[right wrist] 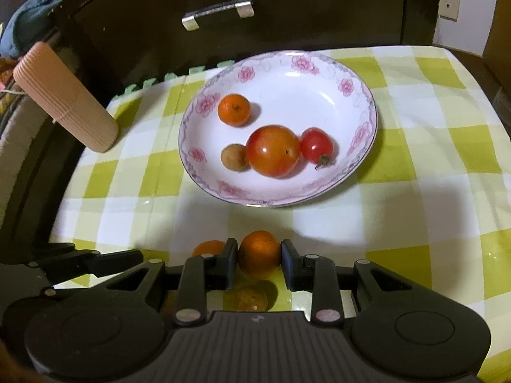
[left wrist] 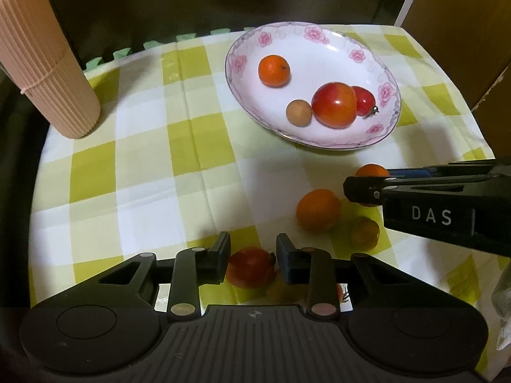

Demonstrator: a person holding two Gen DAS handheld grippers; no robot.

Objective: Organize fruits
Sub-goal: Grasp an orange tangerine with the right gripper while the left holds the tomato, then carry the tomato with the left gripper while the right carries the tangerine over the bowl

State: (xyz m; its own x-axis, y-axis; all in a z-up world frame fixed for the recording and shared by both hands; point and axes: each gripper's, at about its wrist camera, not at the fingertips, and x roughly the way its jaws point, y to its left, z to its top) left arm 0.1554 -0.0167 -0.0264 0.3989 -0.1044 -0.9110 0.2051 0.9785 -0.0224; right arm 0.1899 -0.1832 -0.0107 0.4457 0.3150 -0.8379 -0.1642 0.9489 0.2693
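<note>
four fruits in the white plate (right wrist: pixel 345 63), glossy, shallow, rimmed with pink flowers: a small orange (right wrist: pixel 233 109), a big smooth tomato (right wrist: pixel 273 151), a small red tomato (right wrist: pixel 316 145) with a dry stem, a dull tan round fruit (right wrist: pixel 234 157) touching the big tomato. more fruit loose on the cloth in front of the plate. left gripper (left wrist: pixel 252 260), black plastic with ribbed housing, closed on a red tomato (left wrist: pixel 250 266), pads against both its sides. right gripper (right wrist: pixel 259 263), same make, clamped on an orange fruit (right wrist: pixel 259 253), pads pressing each side. another orange (right wrist: pixel 207 248) just left of that one, half hidden by a finger. a darker, yellowish fruit (right wrist: pixel 250 298) in shadow under the right gripper. table (left wrist: pixel 143 166) draped with a slick cloth in green, pale yellow and white checks, creased in straight fold lines. pale pink ribbed cylinder (left wrist: pixel 41 63) upright at the left edge, thin band around it. green foam mat edge (left wrist: pixel 127 51) with puzzle teeth past the cloth. dark cabinet behind with a metal handle (right wrist: pixel 218 14). white letters "das" on the side of the right gripper in the left view.
</note>
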